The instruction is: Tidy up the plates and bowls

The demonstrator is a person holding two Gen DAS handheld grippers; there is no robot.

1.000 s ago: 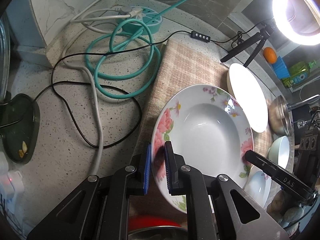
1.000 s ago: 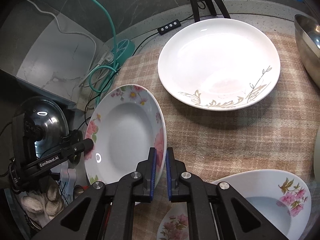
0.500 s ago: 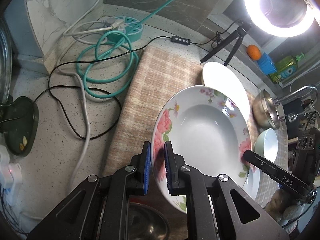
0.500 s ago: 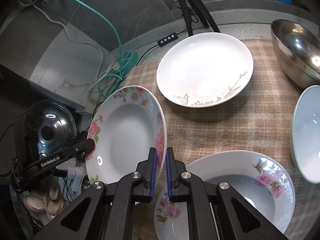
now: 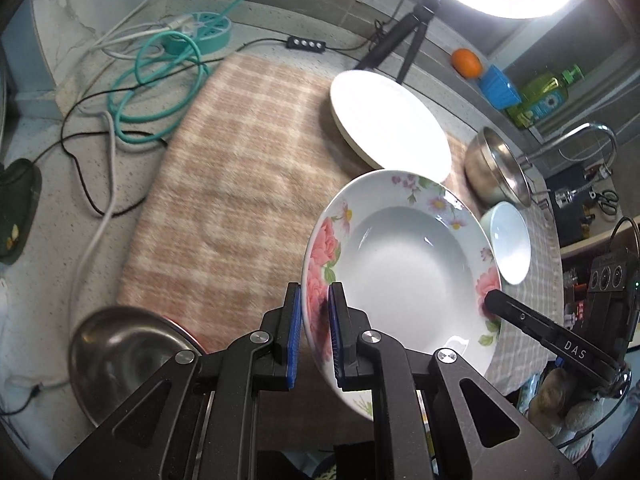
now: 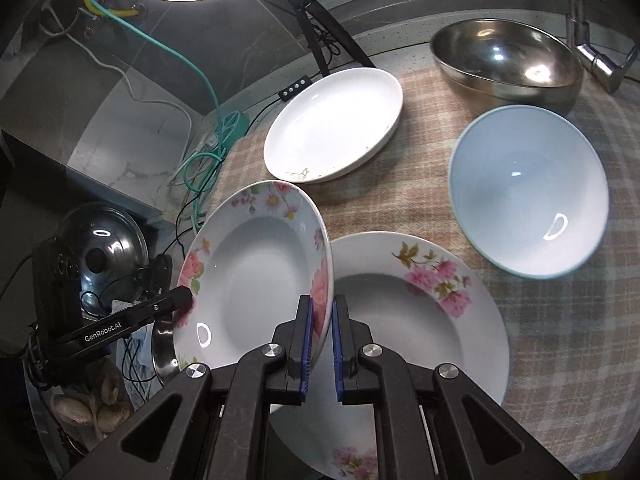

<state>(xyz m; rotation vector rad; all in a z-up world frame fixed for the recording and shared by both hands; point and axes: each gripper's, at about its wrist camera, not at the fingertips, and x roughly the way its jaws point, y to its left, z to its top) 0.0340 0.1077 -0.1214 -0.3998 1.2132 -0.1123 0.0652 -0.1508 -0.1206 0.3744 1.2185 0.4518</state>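
A deep floral plate point(image 5: 404, 276) point(image 6: 256, 276) hangs in the air above the checked cloth, held by both grippers on opposite rims. My left gripper point(image 5: 314, 332) is shut on its near rim. My right gripper point(image 6: 320, 344) is shut on the other rim. Below it, in the right wrist view, a second floral plate point(image 6: 420, 320) lies on the cloth. A plain white plate point(image 6: 336, 124) point(image 5: 390, 126) lies further back. A pale blue bowl point(image 6: 528, 192) point(image 5: 508, 240) and a steel bowl point(image 6: 504, 60) point(image 5: 496, 168) stand to the right.
A second steel bowl point(image 5: 120, 356) sits at the cloth's near left corner. Teal and black cables point(image 5: 160, 80) and a teal power hub point(image 5: 200, 28) lie on the counter to the left. A ring light on a tripod point(image 5: 404, 40) stands behind the white plate. A pot lid point(image 6: 104, 248) is at left.
Both grippers have carried the floral plate to the right and back over the cloth, above the second floral plate. The steel bowl at the near left has come into view.
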